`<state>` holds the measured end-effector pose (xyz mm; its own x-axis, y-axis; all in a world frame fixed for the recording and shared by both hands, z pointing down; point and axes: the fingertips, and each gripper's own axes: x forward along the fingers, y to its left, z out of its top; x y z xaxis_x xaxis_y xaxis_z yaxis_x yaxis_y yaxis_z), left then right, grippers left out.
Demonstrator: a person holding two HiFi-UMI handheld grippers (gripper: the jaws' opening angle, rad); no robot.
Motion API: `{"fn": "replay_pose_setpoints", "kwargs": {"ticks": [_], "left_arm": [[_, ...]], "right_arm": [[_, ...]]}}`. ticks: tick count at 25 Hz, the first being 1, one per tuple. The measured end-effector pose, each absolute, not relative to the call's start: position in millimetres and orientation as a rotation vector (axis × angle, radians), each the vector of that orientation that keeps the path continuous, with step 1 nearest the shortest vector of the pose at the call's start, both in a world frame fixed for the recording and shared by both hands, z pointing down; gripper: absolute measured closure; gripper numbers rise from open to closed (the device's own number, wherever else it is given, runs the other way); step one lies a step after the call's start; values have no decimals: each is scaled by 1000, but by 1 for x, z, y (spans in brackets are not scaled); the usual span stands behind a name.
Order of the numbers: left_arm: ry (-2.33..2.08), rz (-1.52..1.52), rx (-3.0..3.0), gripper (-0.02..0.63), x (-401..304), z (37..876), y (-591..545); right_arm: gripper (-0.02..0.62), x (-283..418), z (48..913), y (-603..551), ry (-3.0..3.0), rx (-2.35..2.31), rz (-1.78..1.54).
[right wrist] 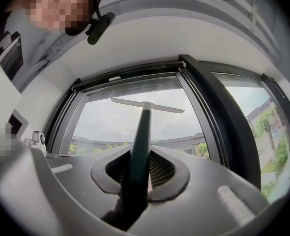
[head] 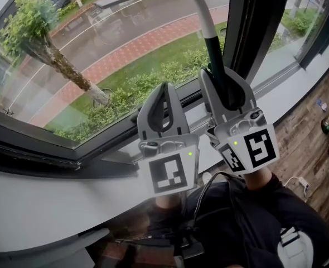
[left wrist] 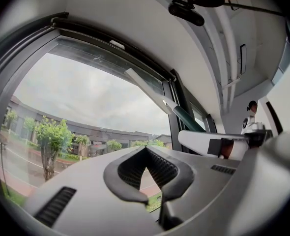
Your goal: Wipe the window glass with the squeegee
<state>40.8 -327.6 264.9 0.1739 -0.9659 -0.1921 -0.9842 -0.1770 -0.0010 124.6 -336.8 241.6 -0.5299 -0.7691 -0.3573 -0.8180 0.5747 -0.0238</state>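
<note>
Right tool [head: 223, 80] clamps the squeegee [head: 204, 21] low on its handle; blade is up high at the window glass [head: 69, 43]; left tool [head: 165, 94] closed, empty, just beside. Risk: w/ one grip so low, handle may twist; blade then tilts, leaves streaks.

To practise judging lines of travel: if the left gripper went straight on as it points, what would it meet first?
Probably the window glass: the left gripper aims at the bare pane, and the squeegee lies off to its right.
</note>
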Motion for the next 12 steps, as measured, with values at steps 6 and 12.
{"fn": "replay_pose_setpoints", "kwargs": {"ticks": [6, 12], "left_arm": [[1918, 252, -2317, 607, 41, 261, -327], [1916, 249, -2316, 607, 41, 263, -328]], "right_arm": [[531, 126, 244, -339, 2480, -1323, 202], [531, 126, 242, -338, 2477, -1329, 242]]}}
